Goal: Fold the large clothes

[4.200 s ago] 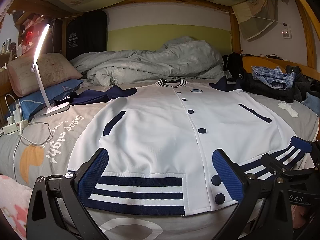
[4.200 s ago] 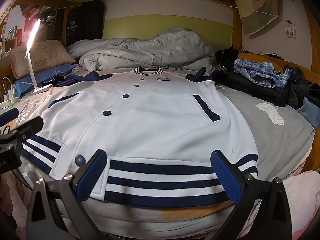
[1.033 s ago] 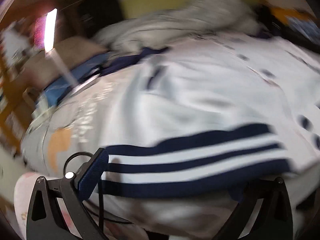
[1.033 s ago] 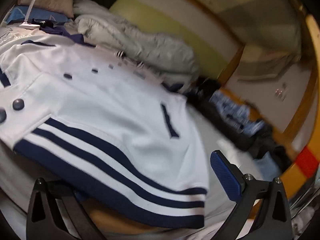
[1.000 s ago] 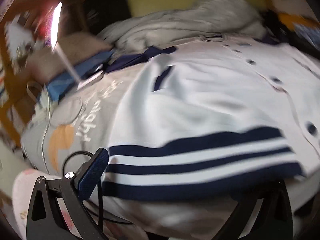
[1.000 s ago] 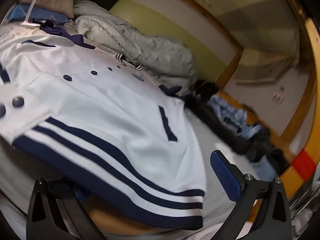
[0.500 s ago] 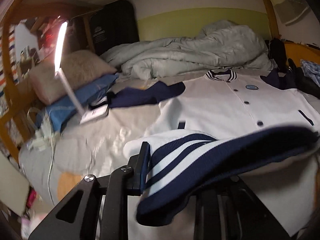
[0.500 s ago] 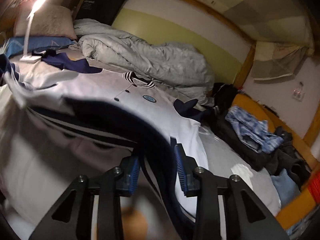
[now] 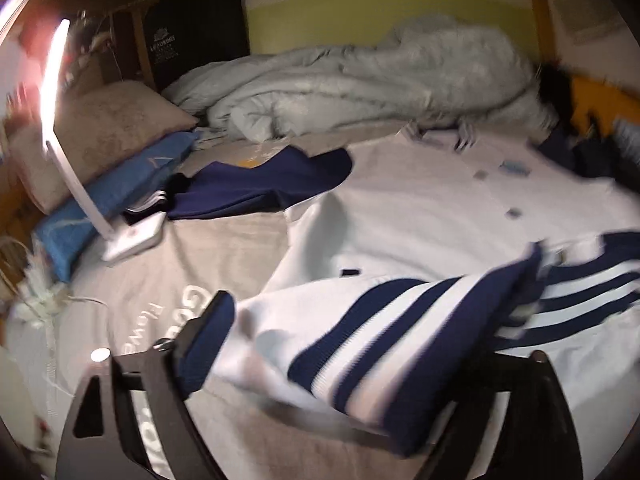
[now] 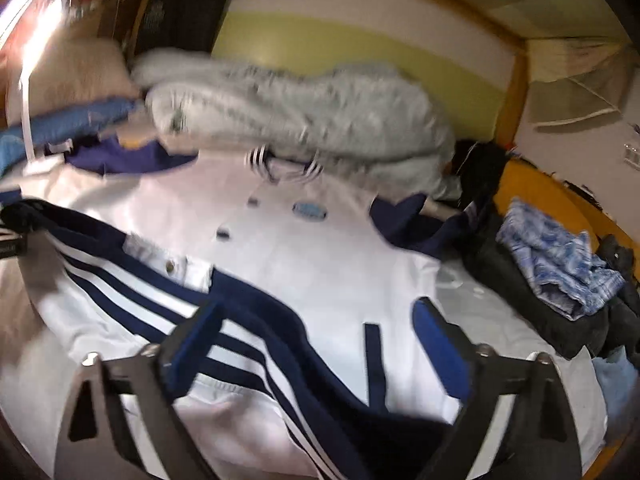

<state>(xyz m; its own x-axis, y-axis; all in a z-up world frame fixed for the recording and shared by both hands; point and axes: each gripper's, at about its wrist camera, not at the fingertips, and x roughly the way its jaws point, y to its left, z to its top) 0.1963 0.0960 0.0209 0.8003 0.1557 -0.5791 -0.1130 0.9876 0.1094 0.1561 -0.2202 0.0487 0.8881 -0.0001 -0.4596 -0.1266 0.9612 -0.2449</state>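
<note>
- Lying on the bed [image 9: 224, 248], the white jacket [image 9: 420, 208] has its striped hem [image 9: 400, 328] doubled back over its lower front, collar [image 10: 280, 162] toward the crumpled duvet [image 9: 360, 80].
- The left gripper [image 9: 352, 364] has its jaws opening, already spread wide; the hem lies between them and hides the right finger, and the blue left pad [image 9: 204, 344] stands clear of the cloth.
- The right gripper [image 10: 316, 344] also has its jaws opening, wide apart, both blue pads free; the hem's navy edge and the white front run under the gap, gripped by neither pad.
- One navy sleeve [image 9: 260, 184] stretches toward the lit lamp [image 9: 76, 160], beside the pillows [image 9: 108, 148].
- A heap of dark and blue checked clothes [image 10: 560, 264] sits along the bed's far side in the right wrist view.
- Both views are blurred.
</note>
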